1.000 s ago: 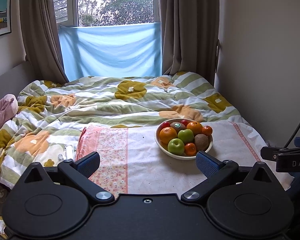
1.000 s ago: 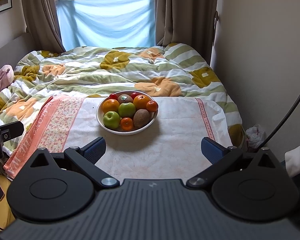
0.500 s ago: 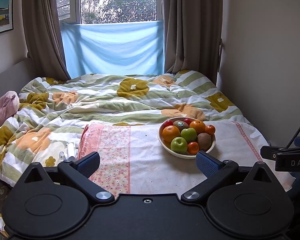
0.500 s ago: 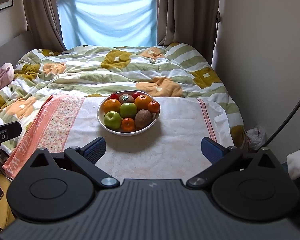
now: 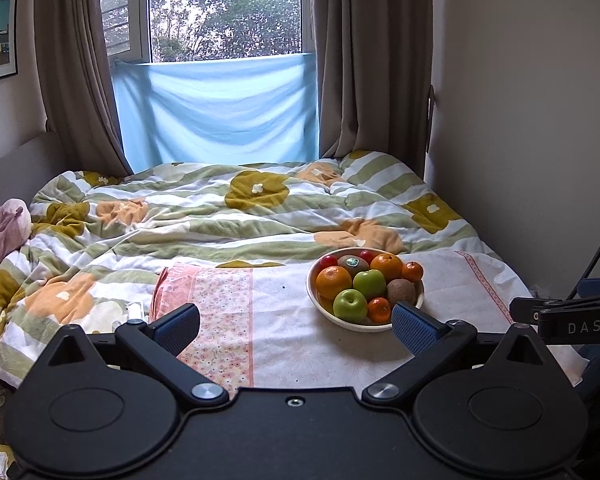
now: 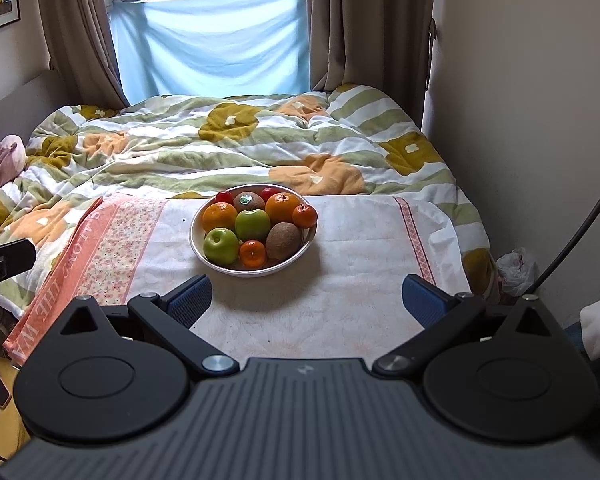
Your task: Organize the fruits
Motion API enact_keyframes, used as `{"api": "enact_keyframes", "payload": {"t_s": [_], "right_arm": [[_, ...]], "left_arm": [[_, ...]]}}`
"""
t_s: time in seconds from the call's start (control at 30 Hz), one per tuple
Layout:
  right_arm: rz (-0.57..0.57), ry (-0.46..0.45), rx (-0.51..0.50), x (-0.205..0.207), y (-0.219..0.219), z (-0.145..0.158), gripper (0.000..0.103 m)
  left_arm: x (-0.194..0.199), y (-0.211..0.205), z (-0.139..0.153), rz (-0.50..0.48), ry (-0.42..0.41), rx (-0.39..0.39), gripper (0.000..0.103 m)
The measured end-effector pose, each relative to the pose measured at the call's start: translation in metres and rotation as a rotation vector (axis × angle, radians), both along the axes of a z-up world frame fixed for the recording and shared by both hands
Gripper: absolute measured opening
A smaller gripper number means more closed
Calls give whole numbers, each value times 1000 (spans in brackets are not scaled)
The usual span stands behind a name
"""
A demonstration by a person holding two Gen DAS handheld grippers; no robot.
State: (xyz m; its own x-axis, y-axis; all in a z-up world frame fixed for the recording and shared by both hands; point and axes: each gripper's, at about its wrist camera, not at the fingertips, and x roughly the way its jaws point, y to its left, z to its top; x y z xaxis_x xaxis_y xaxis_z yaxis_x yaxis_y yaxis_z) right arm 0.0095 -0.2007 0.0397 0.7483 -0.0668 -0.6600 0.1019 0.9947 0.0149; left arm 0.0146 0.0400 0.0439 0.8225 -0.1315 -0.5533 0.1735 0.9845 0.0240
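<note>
Both tools stand spread wide with nothing between the pads: the left tool (image 5: 296, 322) and the right tool (image 6: 307, 296) hang short of the bed, level with its near edge. The shallow round white bowl (image 6: 204, 258) sits on the pale floral cloth (image 6: 340, 288) laid over the striped, flower-print quilt (image 6: 220, 148), and all the fruit in view lies heaped inside it. On the bowl's own clock face, right-wrist view: two small red cherry-like fruits (image 6: 224, 197) at 11 and 12, a brown kiwi with a green sticker (image 6: 249, 201) between them, a large orange (image 6: 219, 216) at 10, a second large orange (image 6: 283, 207) at 1, a small mandarin (image 6: 304, 216) at 2, a green apple (image 6: 252, 224) at centre, another green apple (image 6: 221, 245) at 8, a small mandarin (image 6: 253, 253) at 6, a plain brown kiwi (image 6: 284, 241) at 4. Judgement: fruit gathered in one bowl would fit sorting finished or a pile awaiting sorting; cannot tell which. Handling, judged: round, smooth, liable to roll; apples and oranges firm, best pinched across the widest girth; kiwis oval, grip across the short axis; cherries tiny and slippery, light squeeze. The heap is packed close, so rim fruit at 2, 6 and 8 is easiest to reach. The bed is soft; the bowl may tip if pressed.
</note>
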Motion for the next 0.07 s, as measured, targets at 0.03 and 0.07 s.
{"api": "enact_keyframes", "payload": {"t_s": [0.03,0.07], "right_arm": [[0,3,2,2,-2,-1,103],[1,7,5,5,-4,-3,103]], "left_arm": [[2,-1,0,2,3,0,103],[5,-1,-1,3,8,-1,103]]}}
